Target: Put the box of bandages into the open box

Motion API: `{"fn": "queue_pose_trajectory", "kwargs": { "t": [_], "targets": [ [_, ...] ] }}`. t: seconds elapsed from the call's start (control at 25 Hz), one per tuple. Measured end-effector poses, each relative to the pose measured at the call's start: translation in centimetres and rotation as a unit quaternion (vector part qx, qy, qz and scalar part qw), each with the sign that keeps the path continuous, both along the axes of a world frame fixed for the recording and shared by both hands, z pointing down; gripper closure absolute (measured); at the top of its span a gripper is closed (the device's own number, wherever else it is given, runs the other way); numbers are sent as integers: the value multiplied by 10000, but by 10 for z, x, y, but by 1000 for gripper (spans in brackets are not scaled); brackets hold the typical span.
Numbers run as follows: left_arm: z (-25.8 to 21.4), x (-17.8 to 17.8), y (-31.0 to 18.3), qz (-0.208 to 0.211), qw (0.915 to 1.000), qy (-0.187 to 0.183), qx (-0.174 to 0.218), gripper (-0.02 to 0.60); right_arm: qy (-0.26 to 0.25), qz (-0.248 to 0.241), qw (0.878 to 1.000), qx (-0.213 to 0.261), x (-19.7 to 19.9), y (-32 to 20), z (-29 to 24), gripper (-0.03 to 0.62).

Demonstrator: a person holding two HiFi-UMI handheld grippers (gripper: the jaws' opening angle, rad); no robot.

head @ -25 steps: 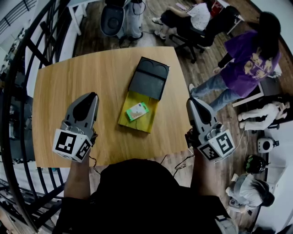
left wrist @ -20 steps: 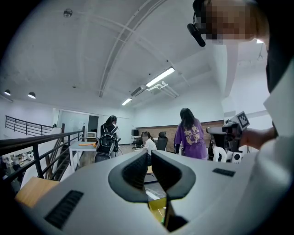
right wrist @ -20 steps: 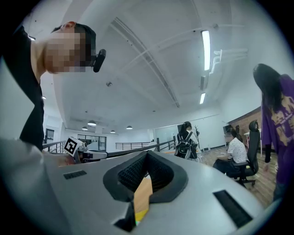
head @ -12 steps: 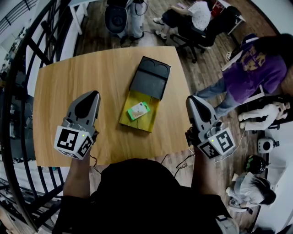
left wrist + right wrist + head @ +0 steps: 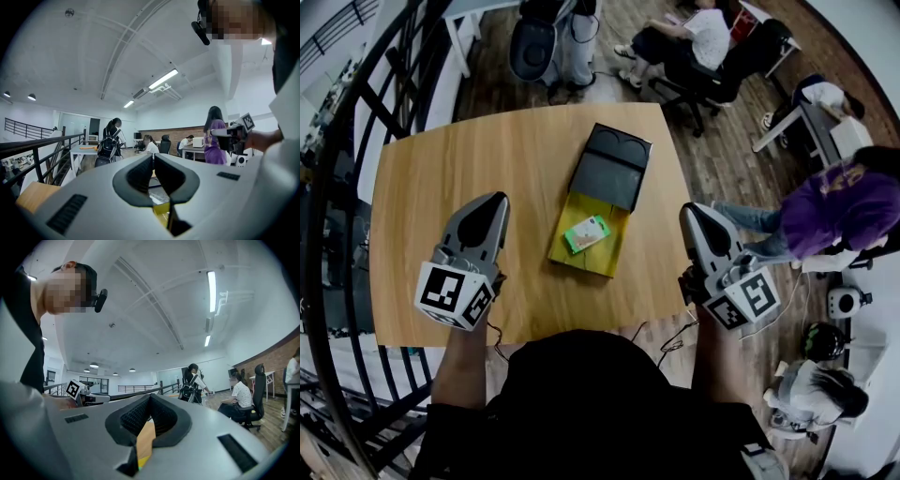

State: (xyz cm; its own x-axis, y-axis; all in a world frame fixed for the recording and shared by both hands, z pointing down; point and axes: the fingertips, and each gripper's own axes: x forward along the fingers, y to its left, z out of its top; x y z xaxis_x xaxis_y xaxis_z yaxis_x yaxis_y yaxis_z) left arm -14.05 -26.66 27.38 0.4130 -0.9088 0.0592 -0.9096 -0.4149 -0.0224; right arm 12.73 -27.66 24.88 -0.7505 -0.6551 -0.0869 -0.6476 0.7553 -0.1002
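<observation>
A green and white box of bandages point(image 5: 586, 233) lies inside the yellow open box point(image 5: 607, 260), whose dark lid point(image 5: 609, 169) is folded back toward the far side of the wooden table point(image 5: 431, 178). My left gripper point(image 5: 497, 199) hovers over the table to the left of the box, shut with nothing held. My right gripper point(image 5: 687, 210) is level by the table's right edge, also shut and empty. The left gripper view shows the left gripper point(image 5: 153, 157) with its pads together, and the right gripper view shows the right gripper point(image 5: 150, 397) the same way.
A black railing point(image 5: 356, 141) runs along the table's left side. Seated people and chairs point(image 5: 703, 47) are beyond the far edge. A person in purple point(image 5: 848, 211) stands on the floor at the right, near my right gripper.
The person in purple has walked from the upper right toward the right edge. Both grippers and the bandage box have kept their places.
</observation>
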Motion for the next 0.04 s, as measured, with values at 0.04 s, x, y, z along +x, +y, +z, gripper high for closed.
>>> {"fn": "queue_pose_trajectory", "kwargs": {
  "t": [0.04],
  "targets": [
    [0,0,0,3,10000,3,-7,563,-1,1,10000,5,0,0,0,559]
  ]
}}
